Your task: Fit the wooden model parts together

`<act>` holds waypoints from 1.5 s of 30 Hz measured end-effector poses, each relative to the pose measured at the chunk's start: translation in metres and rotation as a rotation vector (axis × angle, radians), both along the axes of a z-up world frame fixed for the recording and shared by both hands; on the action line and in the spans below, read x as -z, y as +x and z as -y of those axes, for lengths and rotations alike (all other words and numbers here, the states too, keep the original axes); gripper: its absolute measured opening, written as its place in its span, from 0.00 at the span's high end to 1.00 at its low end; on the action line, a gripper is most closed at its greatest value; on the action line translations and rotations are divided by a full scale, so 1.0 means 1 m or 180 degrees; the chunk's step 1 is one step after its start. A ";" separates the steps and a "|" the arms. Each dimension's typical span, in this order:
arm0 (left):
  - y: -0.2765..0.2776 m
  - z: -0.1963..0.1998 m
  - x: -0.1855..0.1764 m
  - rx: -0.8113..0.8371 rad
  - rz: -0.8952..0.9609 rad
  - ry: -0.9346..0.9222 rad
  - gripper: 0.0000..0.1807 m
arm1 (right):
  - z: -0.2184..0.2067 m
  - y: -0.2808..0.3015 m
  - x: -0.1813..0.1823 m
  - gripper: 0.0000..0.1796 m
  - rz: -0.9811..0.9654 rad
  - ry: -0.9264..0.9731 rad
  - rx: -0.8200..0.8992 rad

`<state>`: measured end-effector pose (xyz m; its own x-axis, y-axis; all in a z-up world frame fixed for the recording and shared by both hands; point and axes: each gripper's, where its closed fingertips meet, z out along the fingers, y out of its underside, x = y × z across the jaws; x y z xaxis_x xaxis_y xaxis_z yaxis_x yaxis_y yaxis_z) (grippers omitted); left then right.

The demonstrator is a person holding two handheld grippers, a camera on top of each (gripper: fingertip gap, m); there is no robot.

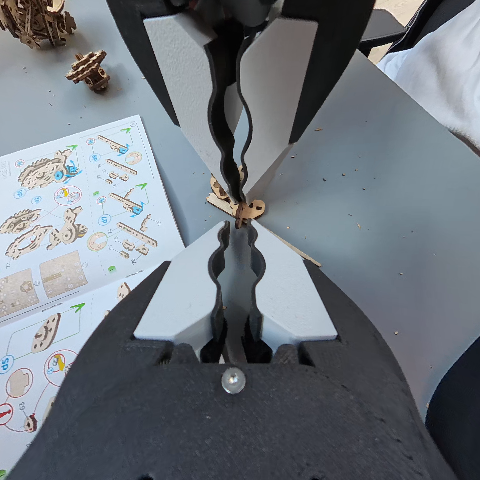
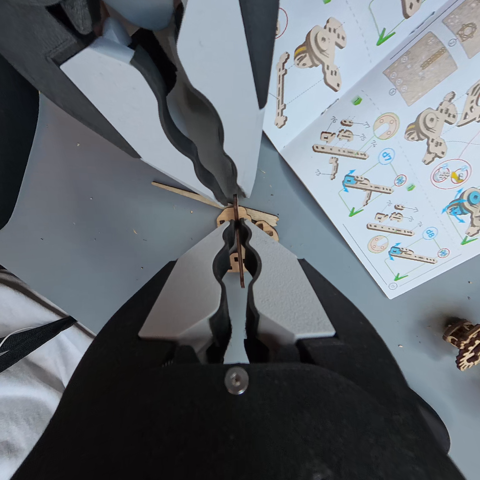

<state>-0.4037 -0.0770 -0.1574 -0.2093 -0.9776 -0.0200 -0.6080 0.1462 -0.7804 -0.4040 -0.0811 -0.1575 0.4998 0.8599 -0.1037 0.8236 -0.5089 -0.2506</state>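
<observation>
A thin dark-edged wooden piece (image 2: 238,249) stands on edge between both grippers, above the grey table (image 1: 363,207). My right gripper (image 2: 235,220) is shut on it, and the piece runs back between its pads. The right gripper enters the left wrist view (image 1: 240,201) from the top. My left gripper (image 1: 239,222) meets it tip to tip, its tips closed on the piece's other end (image 1: 240,214). The left gripper shows in the right wrist view (image 2: 232,198) at the top. Flat pale wooden parts (image 1: 257,207) lie on the table beneath.
An open instruction sheet (image 1: 78,207) lies beside the grippers and also shows in the right wrist view (image 2: 376,155). A thin wooden stick (image 2: 181,191) lies under the grippers. A small gear assembly (image 1: 89,71) and a larger wooden model (image 1: 33,23) stand farther off. A person's white clothing (image 1: 441,78) borders the table. Both grippers' tips are close together, under 4 cm apart.
</observation>
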 end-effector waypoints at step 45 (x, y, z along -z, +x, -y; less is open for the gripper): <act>-0.003 -0.001 0.002 0.0004 -0.0046 -0.0013 1.00 | 0.004 0.040 -0.005 0.99 -0.0315 0.0645 -0.0615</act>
